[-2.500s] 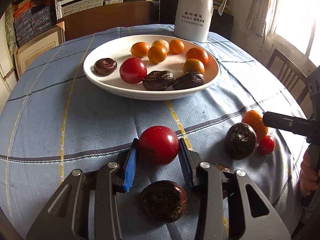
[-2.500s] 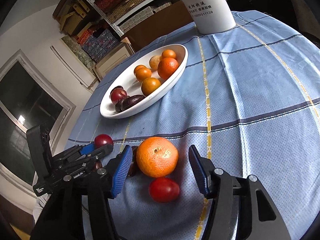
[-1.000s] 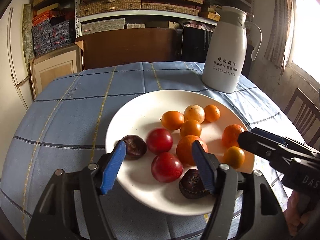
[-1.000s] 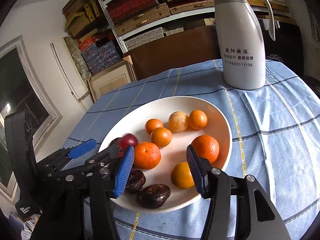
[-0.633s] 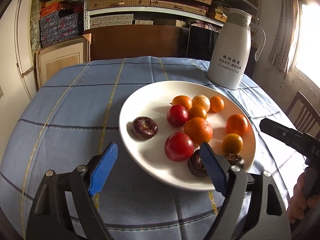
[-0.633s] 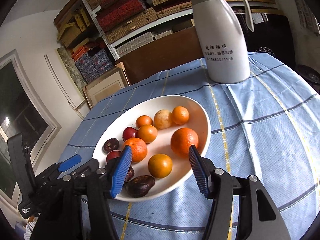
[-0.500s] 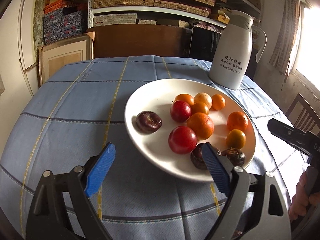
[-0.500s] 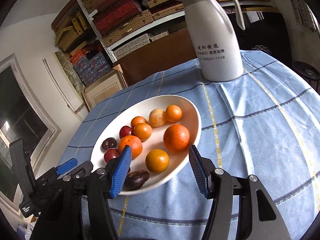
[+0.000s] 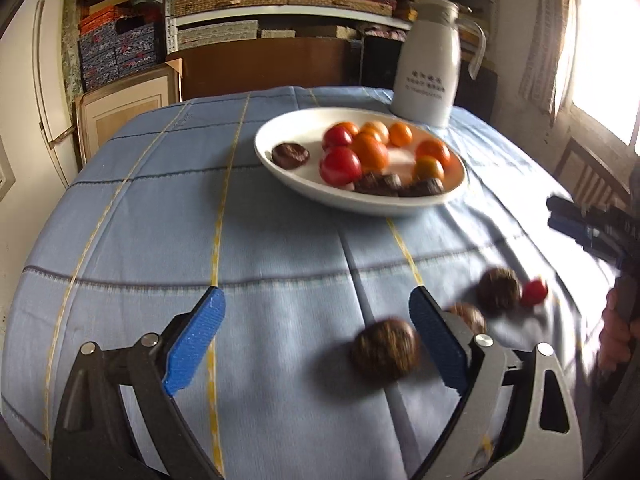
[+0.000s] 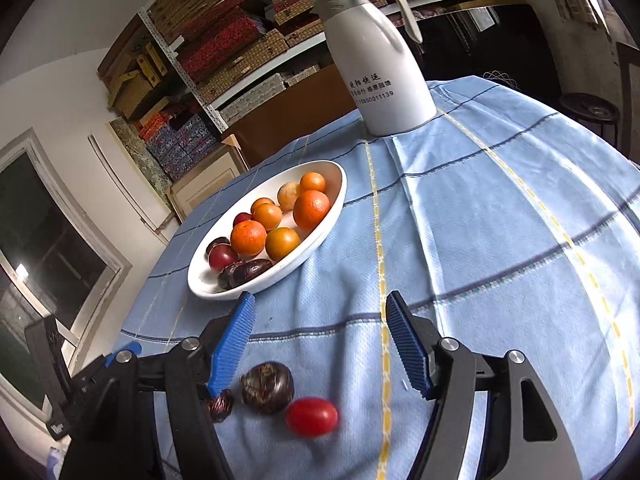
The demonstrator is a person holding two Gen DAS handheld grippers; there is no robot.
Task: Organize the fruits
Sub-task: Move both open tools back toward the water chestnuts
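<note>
A white oval bowl [image 9: 280,168] [image 10: 336,196] on the blue tablecloth holds several oranges, red fruits and dark brown fruits. On the cloth nearer me lie loose fruits: a dark brown one [image 9: 385,349] just inside my left gripper's right finger, a second one [image 9: 498,290] [image 10: 267,387], a third partly hidden [image 9: 470,317] [image 10: 219,405], and a small red one [image 9: 533,291] [image 10: 312,417]. My left gripper [image 9: 316,340] is open and empty. My right gripper [image 10: 320,340] is open and empty, above the red fruit; it also shows in the left wrist view [image 9: 576,220].
A tall white thermos jug [image 9: 428,76] [image 10: 380,64] stands behind the bowl. Shelves of boxes [image 9: 280,0] and a framed board [image 9: 120,108] are beyond the round table. A wooden chair [image 9: 588,172] stands at the right.
Both grippers have pulled back from over the bowl toward the near table edge. The red fruit and the orange held earlier now lie in the bowl. Both grippers are empty.
</note>
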